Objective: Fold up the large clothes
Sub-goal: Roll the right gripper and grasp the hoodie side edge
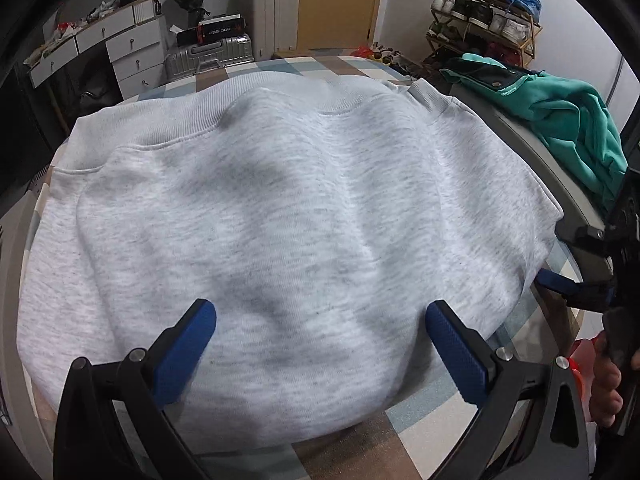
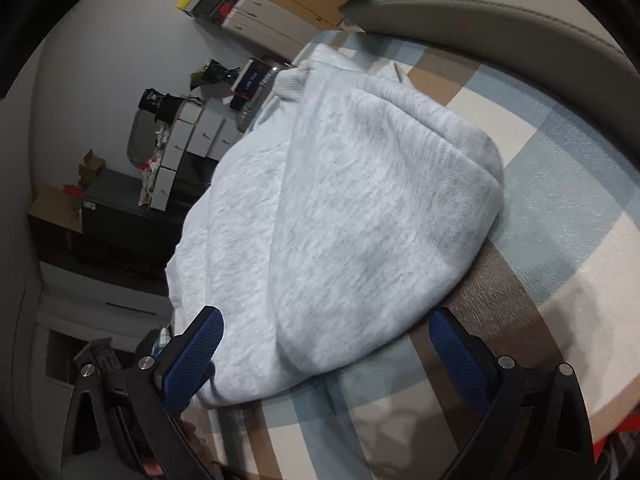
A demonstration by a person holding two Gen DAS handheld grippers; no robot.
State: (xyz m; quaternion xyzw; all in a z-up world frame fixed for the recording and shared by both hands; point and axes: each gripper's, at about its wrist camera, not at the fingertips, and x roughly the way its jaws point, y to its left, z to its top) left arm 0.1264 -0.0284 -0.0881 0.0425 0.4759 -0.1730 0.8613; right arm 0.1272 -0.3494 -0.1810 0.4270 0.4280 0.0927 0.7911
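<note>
A lived-in bedroom at home. In the left wrist view, a white chest of drawers [image 1: 128, 46] cluttered on top stands at ten o'clock, hard-shell suitcases [image 1: 240, 28] are parked at twelve by a wooden door [image 1: 340, 4], and a shoe rack [image 1: 486, 12] crammed with sneakers fills one o'clock. A teal garment [image 1: 568, 116] is heaped at two o'clock, beside a checked cloth [image 1: 436, 404] in blue, brown and cream.

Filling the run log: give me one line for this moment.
left gripper: open, over grey sweatshirt | right gripper: open, at its edge | sweatshirt: partly folded on checked cloth
</note>
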